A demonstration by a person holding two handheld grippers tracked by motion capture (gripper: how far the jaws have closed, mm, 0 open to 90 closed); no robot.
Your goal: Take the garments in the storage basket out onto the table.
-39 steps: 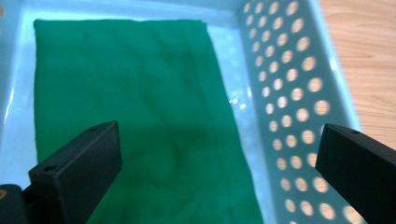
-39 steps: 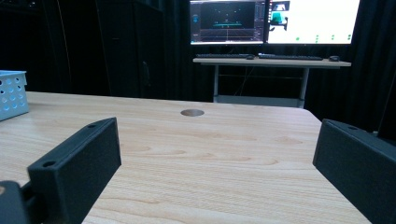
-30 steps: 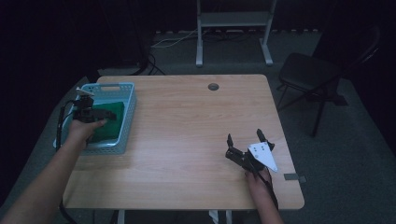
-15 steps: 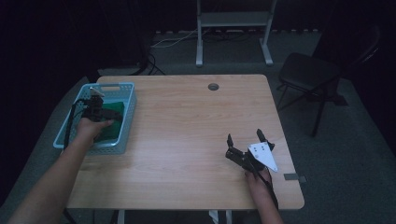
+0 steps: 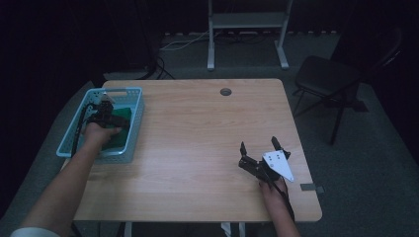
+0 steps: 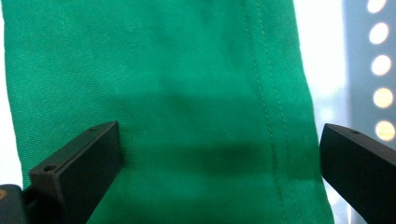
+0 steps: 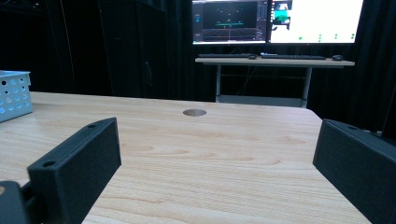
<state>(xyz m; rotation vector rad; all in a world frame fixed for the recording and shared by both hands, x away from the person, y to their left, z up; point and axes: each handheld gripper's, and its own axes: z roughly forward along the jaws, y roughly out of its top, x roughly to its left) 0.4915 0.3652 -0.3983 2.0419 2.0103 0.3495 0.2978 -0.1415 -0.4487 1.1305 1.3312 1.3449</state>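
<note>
Here, from the high view, my left gripper [image 5: 104,109] reaches down into the light blue perforated basket [image 5: 129,140] at the desk's [image 5: 197,148] left edge, right over the green cloth [image 5: 123,118] lying inside it. In the left gripper view the jaws are spread wide, with the green cloth [image 6: 187,93] between them, its stitched seam running top to bottom; they grasp nothing. My right gripper [image 5: 261,154] rests on the desk near the front right corner, well apart from the basket, its jaws also spread wide and empty. The right gripper view looks across bare wood to a round cable hole [image 7: 194,112], with the basket's corner [image 7: 14,93] at left and lit monitors [image 7: 275,21] beyond
</note>
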